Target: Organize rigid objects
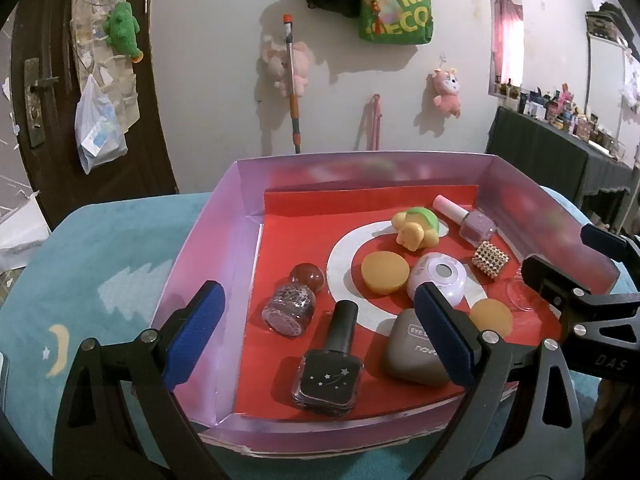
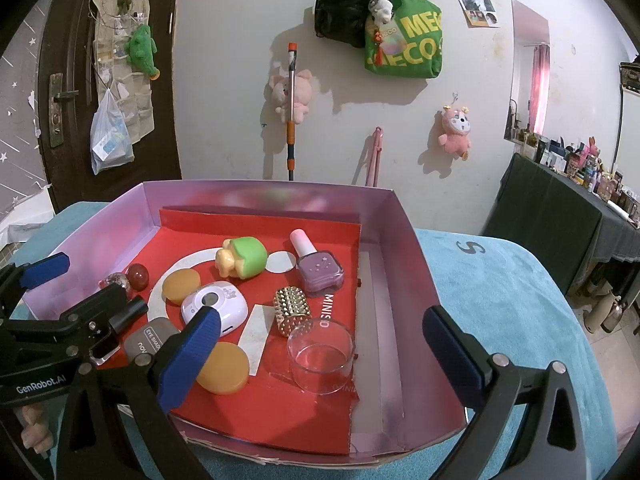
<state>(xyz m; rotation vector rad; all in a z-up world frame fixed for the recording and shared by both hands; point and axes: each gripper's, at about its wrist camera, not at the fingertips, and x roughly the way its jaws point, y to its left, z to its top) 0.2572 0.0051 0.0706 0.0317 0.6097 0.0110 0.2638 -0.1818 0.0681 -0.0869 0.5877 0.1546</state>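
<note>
A white wall (image 2: 240, 20) fills the background, hung with a green bag (image 2: 404, 48) lettered "MECO" in yellow, a black bag (image 2: 344, 4) and pink plush toys; a dark door (image 2: 64, 80) is seen at 9 o'clock. A teal blanket (image 2: 500, 300), marked with an "S", covers the surface. On it sits a shallow box (image 2: 404, 240) with lilac walls and a red liner printed "MINISO".

Inside the box, a clear glass cup (image 2: 320, 356) stands at 5 o'clock, a grey compact (image 1: 416, 352) reading "EYE" lies at 6 o'clock, and a dark nail polish bottle (image 1: 332, 372) with stars lies at 7 o'clock. A lilac nail polish bottle (image 2: 316, 264) lies at 1 o'clock, beside a yellow-green toy (image 2: 240, 258). At centre are a white round device (image 2: 214, 308), two orange discs (image 2: 222, 368) and a gold studded cylinder (image 2: 292, 308); a glitter bottle (image 1: 290, 306) is at 9 o'clock.

The left gripper (image 1: 320, 332) and right gripper (image 2: 320, 356) hover over the near edge — both with jaws wide apart, holding nothing.
</note>
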